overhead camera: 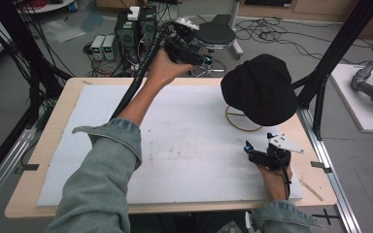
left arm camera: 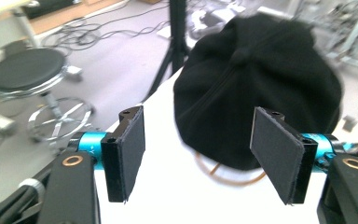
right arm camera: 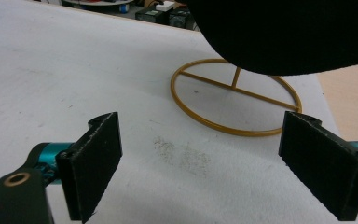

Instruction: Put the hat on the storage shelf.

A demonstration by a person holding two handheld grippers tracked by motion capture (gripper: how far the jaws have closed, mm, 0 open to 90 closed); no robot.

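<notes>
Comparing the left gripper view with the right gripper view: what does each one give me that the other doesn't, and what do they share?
Left gripper view: the cap's whole crown from above, a round black stool on the floor, and the left tool with open jaws, nothing between them.

Right gripper view: the stand's full gold ring base with its crossbar and stem, a smudge on the white mat, and the right tool, open and empty.

Both: cap on the stand, white mat.

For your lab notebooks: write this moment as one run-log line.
left gripper: open, raised beyond far table edge, empty | right gripper: open, low over table | black cap: on gold wire stand
</notes>
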